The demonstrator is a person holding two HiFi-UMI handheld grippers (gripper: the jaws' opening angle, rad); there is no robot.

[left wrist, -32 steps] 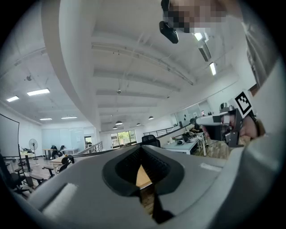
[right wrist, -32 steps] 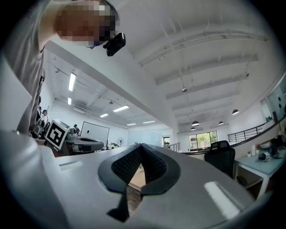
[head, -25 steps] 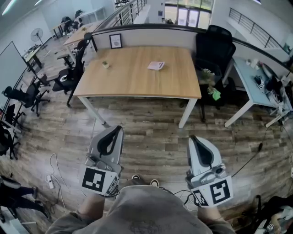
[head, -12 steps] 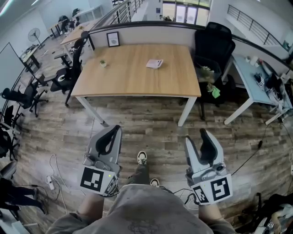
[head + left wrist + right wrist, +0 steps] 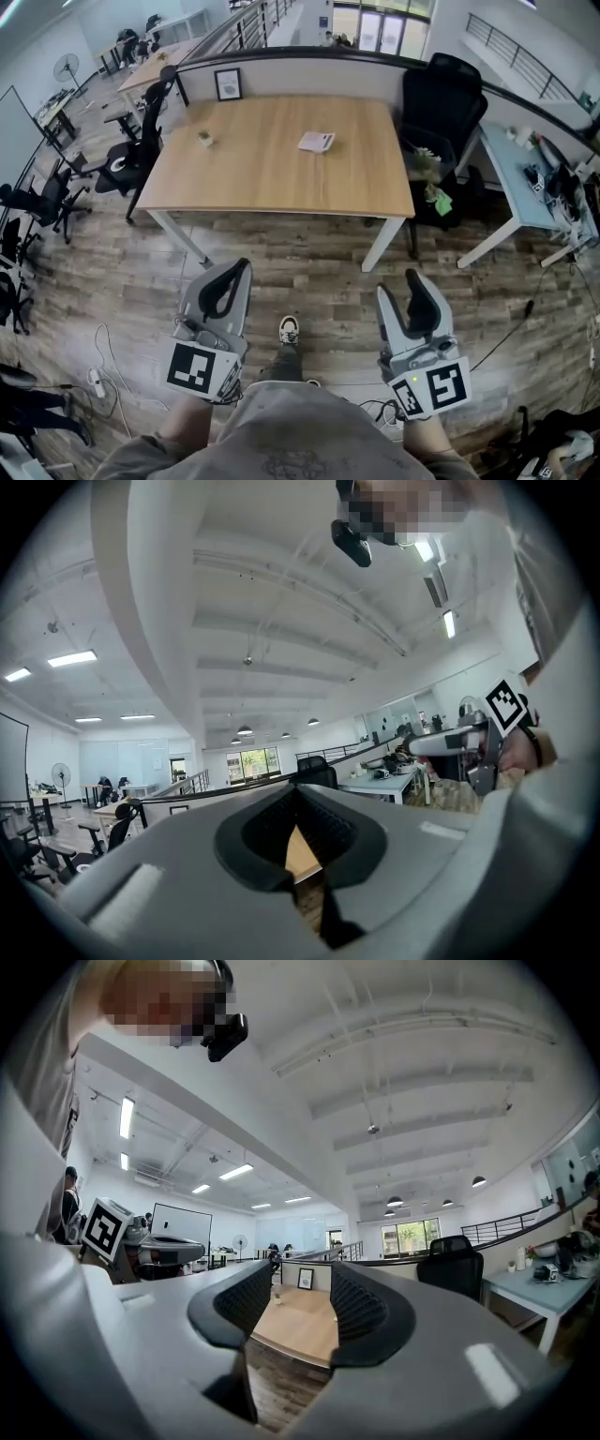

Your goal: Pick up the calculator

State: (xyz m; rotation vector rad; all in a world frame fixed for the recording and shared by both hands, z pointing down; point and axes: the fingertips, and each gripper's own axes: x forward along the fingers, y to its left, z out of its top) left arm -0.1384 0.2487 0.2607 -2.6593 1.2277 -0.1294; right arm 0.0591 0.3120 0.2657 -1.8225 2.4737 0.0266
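The task has barely begun and nothing is grasped. Short of the near edge of the surface [image 5: 272, 178], over the plank floor [image 5: 309, 253], the left gripper [image 5: 228, 272] has its dark ribbed jaws together, empty. On this pale wood-grain surface, right of its middle and toward the far edge, lies the calculator [image 5: 317, 142], a flat pale rectangle, untouched. Also short of the near edge, the right gripper [image 5: 401, 286] has its jaws opening wide with nothing between them. Approach, grasp and lift all remain.

Ahead of me stands a wooden table [image 5: 272, 173], a framed picture [image 5: 227, 84] at its far left corner. A black chair [image 5: 445, 98] sits beside its right end
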